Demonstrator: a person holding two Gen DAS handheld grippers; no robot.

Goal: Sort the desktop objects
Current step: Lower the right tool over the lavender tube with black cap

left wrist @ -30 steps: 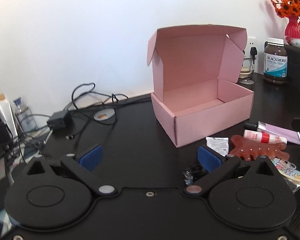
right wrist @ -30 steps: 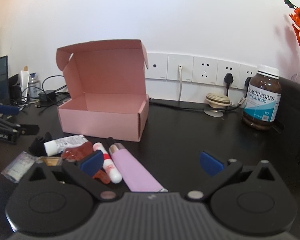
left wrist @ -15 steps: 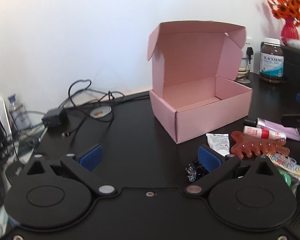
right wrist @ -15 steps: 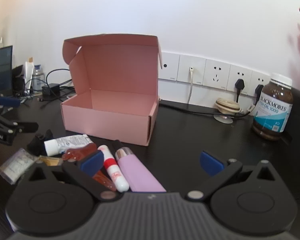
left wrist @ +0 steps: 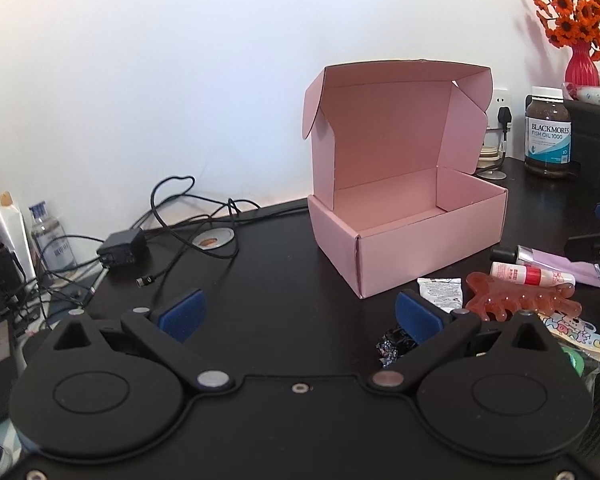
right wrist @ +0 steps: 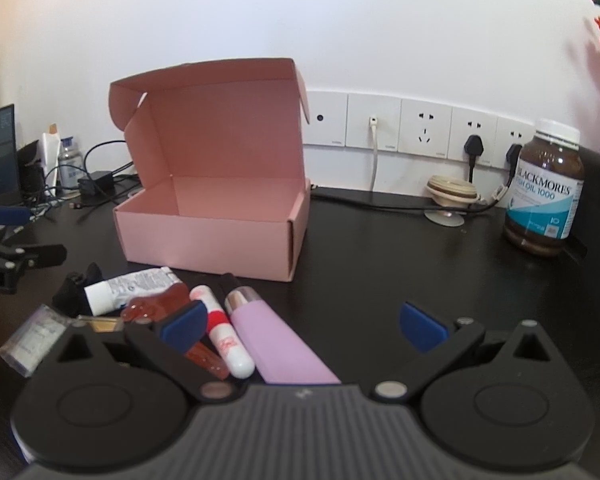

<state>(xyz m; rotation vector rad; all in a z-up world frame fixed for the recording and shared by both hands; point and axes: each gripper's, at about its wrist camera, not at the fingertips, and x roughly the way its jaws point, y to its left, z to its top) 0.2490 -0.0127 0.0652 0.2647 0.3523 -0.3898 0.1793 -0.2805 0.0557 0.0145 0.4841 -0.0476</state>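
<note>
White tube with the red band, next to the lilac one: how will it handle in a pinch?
The white tube looks round and smooth, so it will probably roll if nudged sideways. Its glossy plastic may slip between pads. It looks small and likely light; the lilac tube beside it may get bumped.

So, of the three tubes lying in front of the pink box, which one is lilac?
The widest one, the lilac squeeze tube with a black cap, farthest right in the right wrist view. The slim white tube with a red band lies beside it; the white printed tube lies farther left.
</note>
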